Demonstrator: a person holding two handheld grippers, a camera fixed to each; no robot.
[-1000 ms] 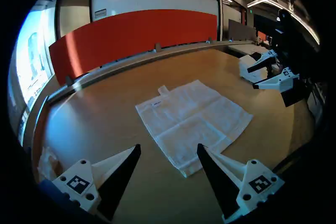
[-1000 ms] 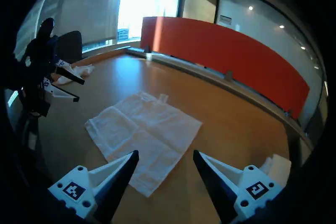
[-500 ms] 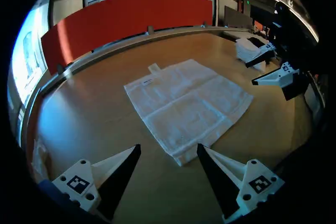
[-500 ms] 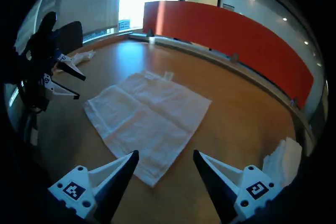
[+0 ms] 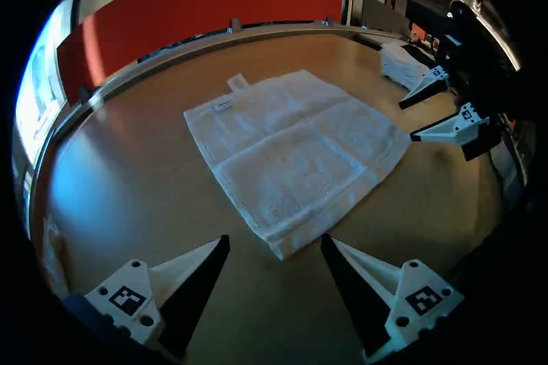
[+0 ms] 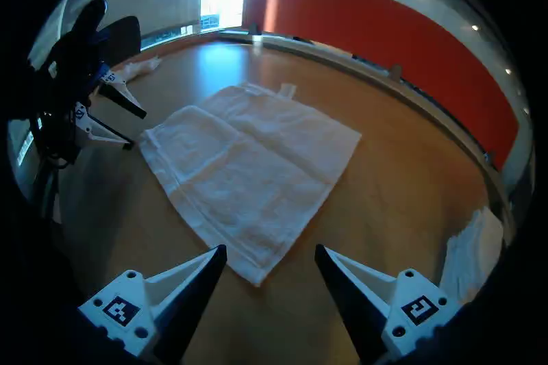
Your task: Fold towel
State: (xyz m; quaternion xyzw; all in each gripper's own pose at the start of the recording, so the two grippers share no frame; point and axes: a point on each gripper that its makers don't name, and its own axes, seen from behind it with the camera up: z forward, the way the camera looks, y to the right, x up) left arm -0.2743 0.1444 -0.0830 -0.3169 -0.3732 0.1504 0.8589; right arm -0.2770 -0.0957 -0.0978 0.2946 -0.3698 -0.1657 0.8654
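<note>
Towel (image 5: 294, 153) spread flat, one layer, mid-worktop (image 5: 137, 159); small tag at its far edge. Left claw (image 5: 274, 238) wide, empty, the towel's near corner lying between its fingers in the left gripper view. Contact with cloth: cannot tell. Farther right, right claw (image 5: 407, 122) also wide and empty, tips just beside the towel's right corner. White cloths (image 5: 401, 67) heaped beyond it.

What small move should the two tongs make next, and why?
Probably lower the left tongs and right tongs, both open and empty, onto the nearest corners of the towel, which lies flat and unfolded on the table.
</note>
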